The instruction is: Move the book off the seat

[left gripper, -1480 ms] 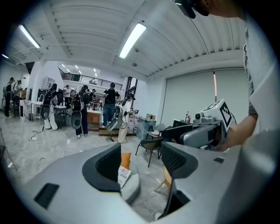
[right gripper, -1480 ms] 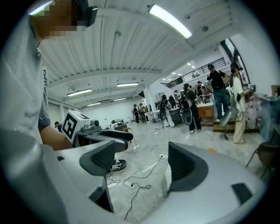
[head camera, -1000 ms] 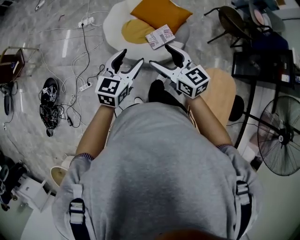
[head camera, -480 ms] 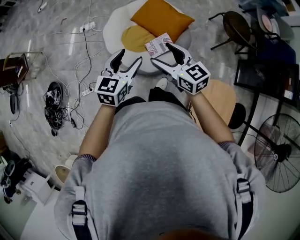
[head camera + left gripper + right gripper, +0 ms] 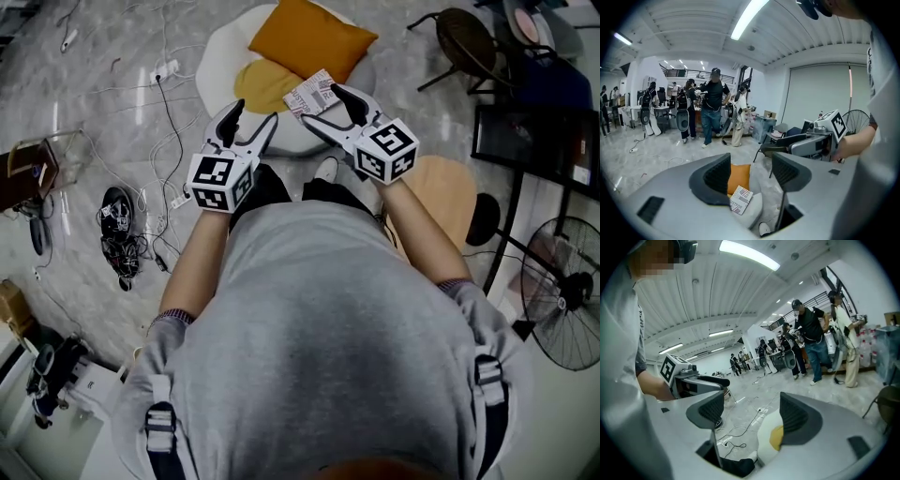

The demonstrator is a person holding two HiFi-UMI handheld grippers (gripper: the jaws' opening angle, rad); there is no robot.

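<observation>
One book [image 5: 312, 92] is lying near the seat's [image 5: 217, 58] front edge, beside one cushion [image 5: 309, 36]. The left tongs [image 5: 253, 114] and right tongs [image 5: 324, 107] are hovering open and empty.

Ceiling strip lights [image 5: 749, 18] wash the hall in even, cool white light, and the polished floor [image 5: 84, 103] returns pale streaks of glare. Shadows are soft. A dull sheen lies on the left gripper [image 5: 751, 171]. Both gripper views bow hard toward black, rounded corners; the head view curves at its edges.
</observation>
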